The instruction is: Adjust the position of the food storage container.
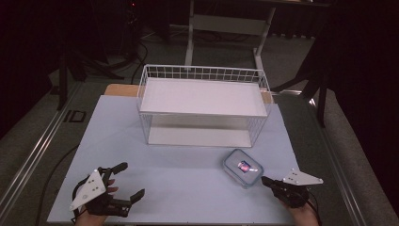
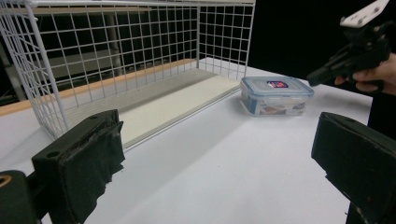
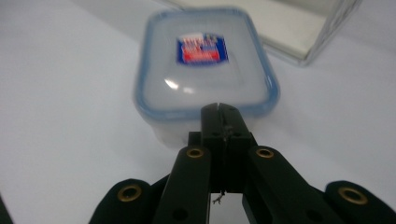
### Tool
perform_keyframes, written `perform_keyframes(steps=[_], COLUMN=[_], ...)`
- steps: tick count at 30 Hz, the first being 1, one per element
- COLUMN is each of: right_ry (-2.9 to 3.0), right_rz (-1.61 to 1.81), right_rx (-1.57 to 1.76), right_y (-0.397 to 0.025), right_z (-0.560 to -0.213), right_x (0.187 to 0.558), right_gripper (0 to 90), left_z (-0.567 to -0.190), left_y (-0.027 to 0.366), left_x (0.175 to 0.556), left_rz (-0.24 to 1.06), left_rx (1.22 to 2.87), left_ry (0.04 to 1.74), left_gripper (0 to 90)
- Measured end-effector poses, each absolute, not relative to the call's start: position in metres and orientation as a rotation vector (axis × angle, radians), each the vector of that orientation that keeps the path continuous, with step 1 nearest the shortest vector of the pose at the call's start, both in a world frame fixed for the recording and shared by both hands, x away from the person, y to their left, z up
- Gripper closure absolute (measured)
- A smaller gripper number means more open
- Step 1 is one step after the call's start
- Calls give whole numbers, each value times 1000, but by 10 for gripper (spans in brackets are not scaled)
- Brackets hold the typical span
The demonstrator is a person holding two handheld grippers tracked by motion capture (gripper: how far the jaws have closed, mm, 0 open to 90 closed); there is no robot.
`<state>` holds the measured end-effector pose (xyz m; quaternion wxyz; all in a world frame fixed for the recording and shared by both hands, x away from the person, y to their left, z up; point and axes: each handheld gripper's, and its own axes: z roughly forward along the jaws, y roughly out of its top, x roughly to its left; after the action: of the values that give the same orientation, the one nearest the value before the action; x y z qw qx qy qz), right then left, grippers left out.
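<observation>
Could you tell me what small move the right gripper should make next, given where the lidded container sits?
Probably open its jaws. The right gripper is shut, with its tips pointing at the near edge of the plastic container, apparently just short of it. The container stands on the table, lid on, in front of the wire rack. Shut jaws cannot grasp it.

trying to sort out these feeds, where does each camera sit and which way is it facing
High view: above the person's side, looking forward and down on the table, wire basket and lidded container; both hands with the left gripper and right gripper enter from below.
Left gripper view: rides the left gripper, fingers wide apart, facing the basket, the container and the other gripper.
Right gripper view: rides the right gripper, fingers together, facing the container close up.
Shared: all three show the container.
</observation>
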<state>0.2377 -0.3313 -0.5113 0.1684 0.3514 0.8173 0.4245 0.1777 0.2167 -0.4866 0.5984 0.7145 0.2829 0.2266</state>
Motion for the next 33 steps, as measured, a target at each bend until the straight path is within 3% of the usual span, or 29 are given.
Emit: perform_keyframes(steps=[14,33], right_ry=[2360,2358], right_rz=[1094,1079], right_rx=[1054,1000], right_y=[-331,-318], right_z=[-536,-534], right_x=[257,290], right_gripper=[900,900], left_z=[-488,-488], left_y=[216,216], left_x=[178,178], left_rz=[527,518], left_rx=[1667,1663], left_ry=[658,664], left_gripper=[30,30])
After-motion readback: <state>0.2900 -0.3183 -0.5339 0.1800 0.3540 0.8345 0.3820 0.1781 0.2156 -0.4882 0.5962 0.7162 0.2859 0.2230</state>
